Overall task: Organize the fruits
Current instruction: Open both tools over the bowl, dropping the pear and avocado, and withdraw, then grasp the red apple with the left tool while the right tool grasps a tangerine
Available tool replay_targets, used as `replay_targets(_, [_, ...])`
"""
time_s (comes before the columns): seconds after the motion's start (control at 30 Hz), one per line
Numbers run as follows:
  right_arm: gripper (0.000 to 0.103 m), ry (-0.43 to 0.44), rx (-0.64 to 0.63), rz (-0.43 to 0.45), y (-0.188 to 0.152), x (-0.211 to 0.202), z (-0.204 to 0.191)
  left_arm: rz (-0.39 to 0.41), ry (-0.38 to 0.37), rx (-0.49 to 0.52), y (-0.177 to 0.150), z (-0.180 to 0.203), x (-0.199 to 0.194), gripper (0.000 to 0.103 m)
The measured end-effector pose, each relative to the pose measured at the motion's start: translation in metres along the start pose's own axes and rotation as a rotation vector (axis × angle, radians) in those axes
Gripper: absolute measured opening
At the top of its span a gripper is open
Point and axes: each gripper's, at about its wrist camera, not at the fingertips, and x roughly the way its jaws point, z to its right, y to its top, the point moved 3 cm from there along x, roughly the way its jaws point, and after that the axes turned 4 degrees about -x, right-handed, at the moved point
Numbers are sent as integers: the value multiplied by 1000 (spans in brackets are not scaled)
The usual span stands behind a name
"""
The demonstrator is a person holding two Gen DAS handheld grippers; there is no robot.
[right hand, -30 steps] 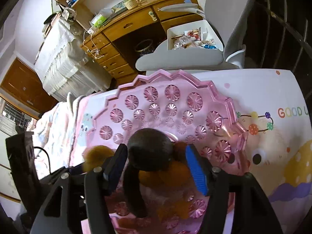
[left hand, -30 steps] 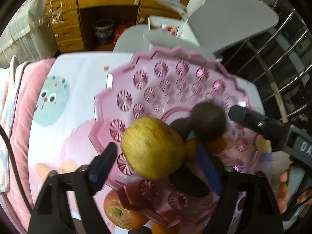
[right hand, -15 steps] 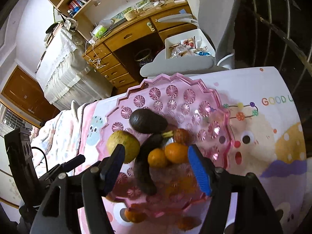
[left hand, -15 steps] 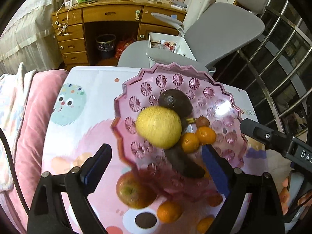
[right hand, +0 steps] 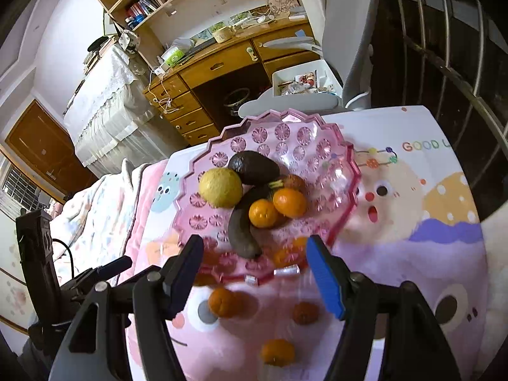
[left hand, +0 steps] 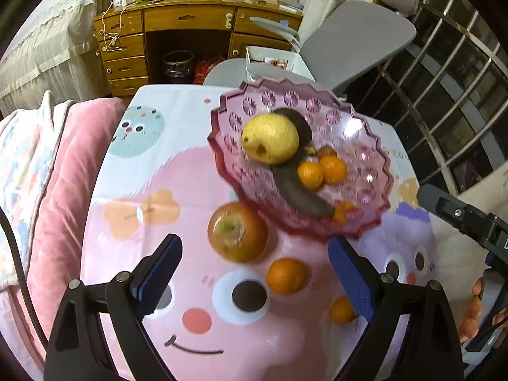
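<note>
A pink scalloped plastic bowl (left hand: 365, 146) (right hand: 317, 146) sits on the cartoon-print table. It holds a yellow pear (left hand: 270, 138) (right hand: 220, 187), an avocado (right hand: 254, 166), a dark banana (left hand: 295, 190) (right hand: 241, 225) and two oranges (left hand: 331, 168) (right hand: 276, 206). A red-green apple (left hand: 238, 231) and loose oranges (left hand: 286, 276) (right hand: 222, 301) lie on the table in front of the bowl. My left gripper (left hand: 254, 273) is open and empty above the table, near the apple. My right gripper (right hand: 254, 273) is open and empty at the bowl's near rim.
A pink cushion and blanket (left hand: 47, 174) lie along the table's left side. Behind the table stand a grey office chair (left hand: 349, 41) and a wooden desk (left hand: 190, 31). A metal railing (left hand: 460, 79) runs on the right. More oranges (right hand: 277, 352) lie near the table's front.
Both grippers have pulled back and up from the bowl, and both are now open. The pear and avocado held a second ago now lie in the bowl.
</note>
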Motion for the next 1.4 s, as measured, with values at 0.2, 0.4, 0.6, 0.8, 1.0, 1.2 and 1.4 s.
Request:
replay_targets(0.2, [68,-22,-44,55,-31,-18,-3,-32,20,15,-16,-6,3,93])
replay_targets(0.4, [68,-34,-112,70,-59,-20,-8,-52,30,16,-19,-13,15,93])
replay_targets(0.6, [68,-85,-183,48,-93,-9,-13,-76,35,32,-14,-15,35,93])
replay_targets(0.8, [67,-135,-269,35,-128,11,-18,-115,40,33,-11,-17,64,90])
replay_targets(1.0, [67,-176,-280,-15,-146,33,-10,-145,24,18,-11,-21,86,85])
replay_targets(1.2, [58,-178,-270,-53,-150,47,-5,-170,5,-2,-12,-23,103,79])
replay_targets(1.4, [46,-167,-296,-107,-153,57,-7,-178,-22,-26,-12,-25,113,75])
